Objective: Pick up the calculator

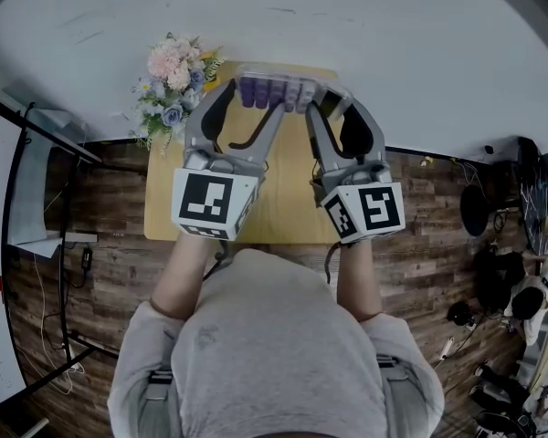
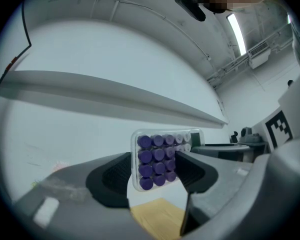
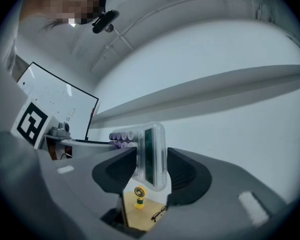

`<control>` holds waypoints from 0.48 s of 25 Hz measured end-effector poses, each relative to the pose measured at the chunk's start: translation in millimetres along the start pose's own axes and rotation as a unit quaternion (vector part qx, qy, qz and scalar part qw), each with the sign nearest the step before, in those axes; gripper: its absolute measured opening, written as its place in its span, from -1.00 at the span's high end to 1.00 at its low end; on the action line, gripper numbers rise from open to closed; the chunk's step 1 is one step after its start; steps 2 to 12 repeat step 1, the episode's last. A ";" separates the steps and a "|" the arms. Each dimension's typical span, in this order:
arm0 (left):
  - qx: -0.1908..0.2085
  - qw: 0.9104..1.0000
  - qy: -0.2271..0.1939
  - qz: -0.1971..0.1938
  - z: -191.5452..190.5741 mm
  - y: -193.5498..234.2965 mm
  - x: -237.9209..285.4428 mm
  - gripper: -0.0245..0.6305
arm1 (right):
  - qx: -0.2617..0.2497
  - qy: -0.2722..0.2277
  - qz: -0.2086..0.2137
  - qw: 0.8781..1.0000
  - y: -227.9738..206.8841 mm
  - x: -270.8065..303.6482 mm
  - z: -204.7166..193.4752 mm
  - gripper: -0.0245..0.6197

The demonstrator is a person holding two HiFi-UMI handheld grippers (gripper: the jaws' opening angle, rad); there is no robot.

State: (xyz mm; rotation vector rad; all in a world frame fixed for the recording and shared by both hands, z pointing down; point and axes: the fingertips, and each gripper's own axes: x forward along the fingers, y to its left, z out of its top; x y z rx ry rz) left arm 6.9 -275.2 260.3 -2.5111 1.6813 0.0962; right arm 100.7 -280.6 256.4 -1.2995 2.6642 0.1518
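The calculator [image 1: 276, 90], clear-cased with rows of round purple keys, hangs in the air above the wooden table [image 1: 283, 210], held at both ends. My left gripper [image 1: 256, 100] is shut on its keypad end; in the left gripper view the purple keys of the calculator [image 2: 157, 156] sit between the dark pads [image 2: 112, 176] of the left gripper [image 2: 152, 173]. My right gripper [image 1: 329, 101] is shut on the other end. In the right gripper view the calculator [image 3: 151, 154] shows edge-on with its green display, clamped in the right gripper [image 3: 151, 170].
A bouquet of pink and blue flowers [image 1: 173, 82] stands at the table's far left corner. A small yellow fan [image 3: 139, 196] and a pair of glasses [image 3: 160, 214] are on the table below. A whiteboard [image 3: 55, 104] stands to the left, and a white wall rises behind the table.
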 end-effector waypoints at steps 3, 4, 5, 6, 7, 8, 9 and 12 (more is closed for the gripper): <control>0.000 1.000 0.000 -0.001 0.0 -1.6 -0.3 0.07 | 0.000 0.000 -0.001 1.000 -0.6 -1.5 0.4 0.37; 0.000 1.000 0.000 -0.001 0.0 -1.6 -0.3 0.07 | 0.000 0.000 -0.001 1.000 -0.6 -1.5 0.4 0.37; 0.000 1.000 0.000 -0.001 0.0 -1.6 -0.3 0.07 | 0.000 0.000 -0.001 1.000 -0.6 -1.5 0.4 0.37; 0.000 1.000 0.000 -0.001 0.0 -1.6 -0.3 0.07 | 0.000 0.000 -0.001 1.000 -0.6 -1.5 0.4 0.37; 0.000 1.000 0.000 -0.001 0.0 -1.6 -0.3 0.07 | 0.000 0.000 -0.001 1.000 -0.6 -1.5 0.4 0.37; 0.000 1.000 0.000 -0.001 0.0 -1.6 -0.3 0.07 | 0.000 0.000 -0.001 1.000 -0.6 -1.5 0.4 0.37; 0.000 1.000 0.000 -0.001 0.0 -1.6 -0.3 0.07 | 0.000 0.000 -0.001 1.000 -0.6 -1.5 0.4 0.37; 0.000 1.000 0.000 -0.001 0.0 -1.6 -0.3 0.07 | 0.000 0.000 -0.001 1.000 -0.6 -1.5 0.4 0.37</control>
